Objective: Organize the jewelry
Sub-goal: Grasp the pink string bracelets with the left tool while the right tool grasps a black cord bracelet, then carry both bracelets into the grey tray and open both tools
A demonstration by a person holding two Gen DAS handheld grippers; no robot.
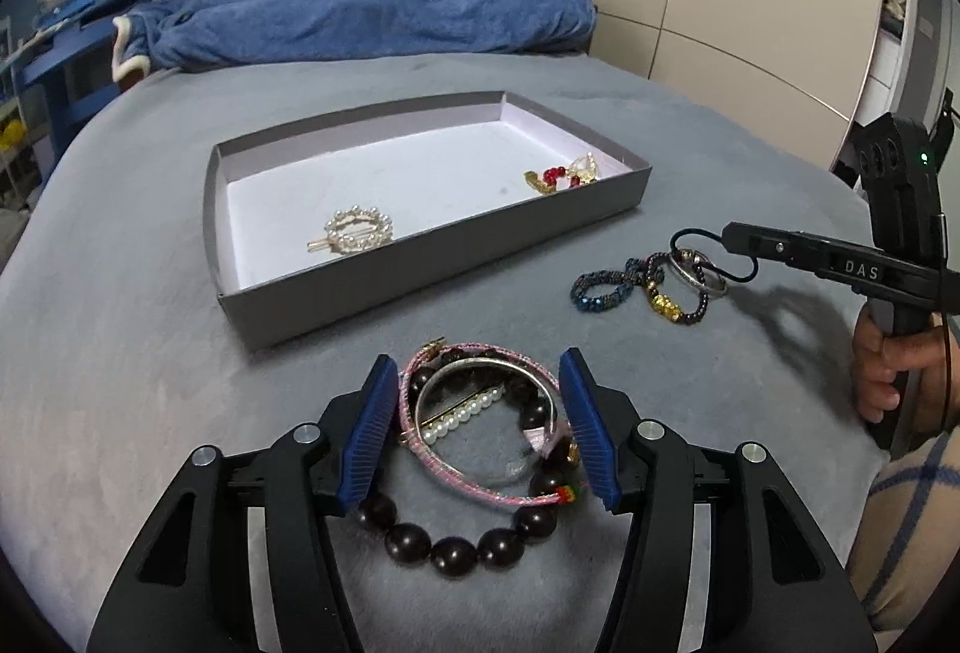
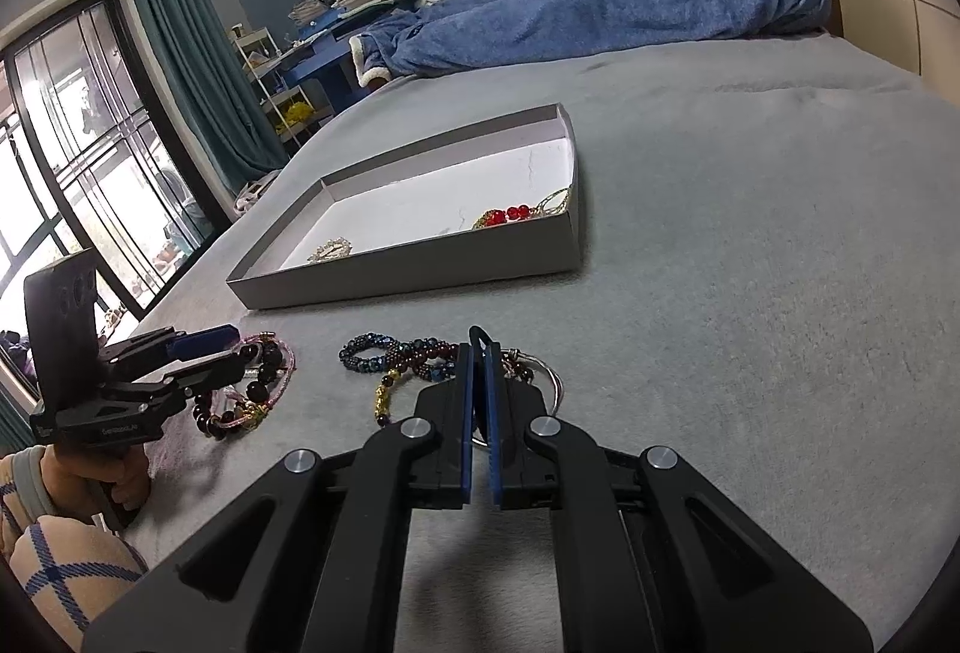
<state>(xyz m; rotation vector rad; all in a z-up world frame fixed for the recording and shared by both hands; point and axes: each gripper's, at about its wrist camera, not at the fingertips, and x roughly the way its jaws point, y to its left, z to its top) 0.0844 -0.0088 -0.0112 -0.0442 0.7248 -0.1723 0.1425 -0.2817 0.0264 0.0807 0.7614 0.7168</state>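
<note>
Left wrist: my left gripper (image 1: 480, 416) sits wide open around the bangle pile (image 1: 480, 437) on the bed (image 1: 150, 353). Right gripper (image 2: 478, 353) is nearly closed on a thin black loop (image 1: 699, 234); can't tell what it belongs to. Tray (image 1: 432, 257) wall half hides the pearl clip (image 2: 331, 251).

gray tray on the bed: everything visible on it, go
The gray tray is a shallow rectangular box with no lid, cardboard by the look, gray outside with a white floor. It lies flat on the gray bedspread, beyond both claws, touched by neither. Inside, a pearl hair clip lies near the front wall and a red-bead and gold piece sits in the right corner. The rest of the floor is bare.
</note>
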